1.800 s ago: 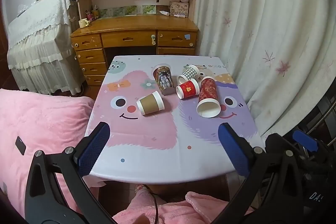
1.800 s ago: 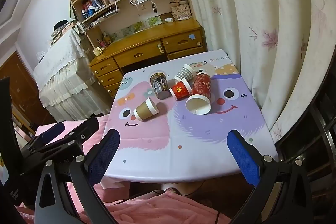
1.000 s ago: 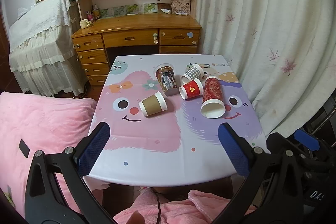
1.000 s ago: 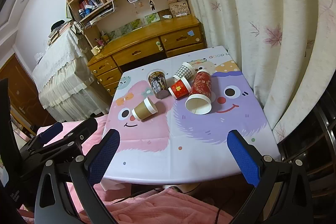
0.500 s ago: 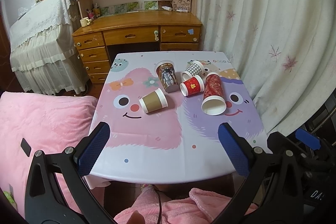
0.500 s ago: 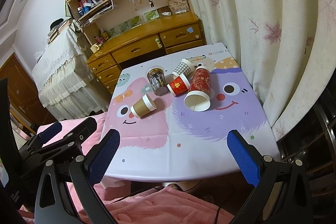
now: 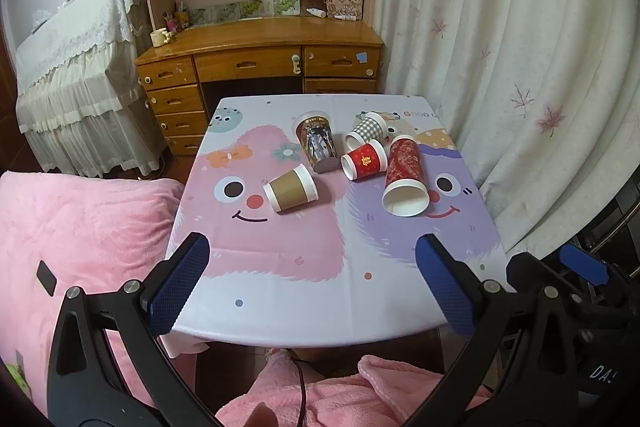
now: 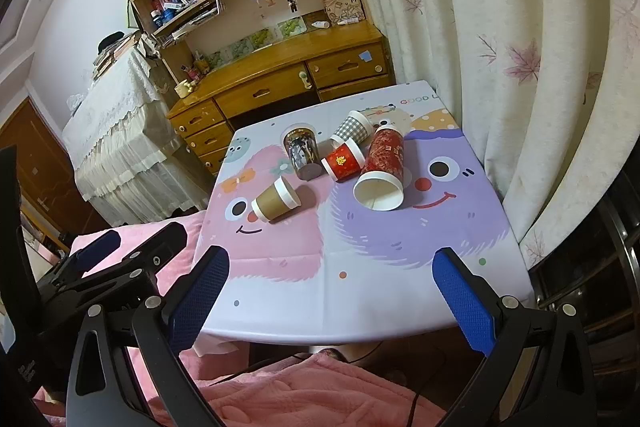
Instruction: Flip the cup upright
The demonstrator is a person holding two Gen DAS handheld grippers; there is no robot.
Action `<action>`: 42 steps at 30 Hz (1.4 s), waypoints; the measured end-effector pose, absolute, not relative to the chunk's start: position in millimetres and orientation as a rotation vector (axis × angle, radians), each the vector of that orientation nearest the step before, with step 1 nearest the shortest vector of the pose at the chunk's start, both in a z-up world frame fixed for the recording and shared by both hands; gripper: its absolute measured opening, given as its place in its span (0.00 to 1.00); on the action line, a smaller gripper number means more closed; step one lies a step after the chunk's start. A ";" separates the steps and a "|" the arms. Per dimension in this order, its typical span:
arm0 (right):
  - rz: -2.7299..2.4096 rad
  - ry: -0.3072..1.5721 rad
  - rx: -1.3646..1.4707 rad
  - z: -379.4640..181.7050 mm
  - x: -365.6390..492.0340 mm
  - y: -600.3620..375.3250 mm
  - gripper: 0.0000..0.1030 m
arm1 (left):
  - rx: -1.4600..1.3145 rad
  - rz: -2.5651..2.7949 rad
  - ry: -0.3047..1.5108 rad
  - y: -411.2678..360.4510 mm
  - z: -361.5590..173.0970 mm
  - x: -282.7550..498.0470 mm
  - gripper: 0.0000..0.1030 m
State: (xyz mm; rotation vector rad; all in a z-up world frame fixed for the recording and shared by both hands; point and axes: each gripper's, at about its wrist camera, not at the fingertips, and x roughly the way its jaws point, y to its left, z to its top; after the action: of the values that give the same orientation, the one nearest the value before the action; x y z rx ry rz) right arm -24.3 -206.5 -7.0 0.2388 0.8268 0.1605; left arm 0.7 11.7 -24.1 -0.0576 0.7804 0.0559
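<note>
Cups, five, all lying on their sides on the table (image 7: 320, 307): brown cup (image 7: 291, 188) left of centre, tall red cup (image 7: 404, 175) right (mouth toward camera), small red cup (image 7: 364, 160), checked cup (image 7: 367, 131), dark printed cup (image 7: 317, 142). Left gripper (image 7: 312, 291) and right gripper (image 8: 332, 301): spread wide, holding nothing, short of the table's near edge.

Soft, even indoor light; faint shadows; sharp focus throughout; strong fisheye bending with black vignetted corners.
</note>
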 end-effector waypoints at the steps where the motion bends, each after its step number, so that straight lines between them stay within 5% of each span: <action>1: 0.160 0.828 0.239 -6.7 -23.7 -206.6 1.00 | -0.058 0.057 0.782 11.3 -25.1 0.5 0.99; 42: 0.164 0.863 0.272 -12.3 -26.0 -213.9 1.00 | -0.022 0.070 0.825 -13.4 -6.2 12.9 0.99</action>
State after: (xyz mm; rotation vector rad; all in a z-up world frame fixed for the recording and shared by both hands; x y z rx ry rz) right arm -26.0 -213.9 -12.3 0.2719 0.8629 0.1641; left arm 12.9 -13.4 -6.2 -0.0219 0.8255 0.0697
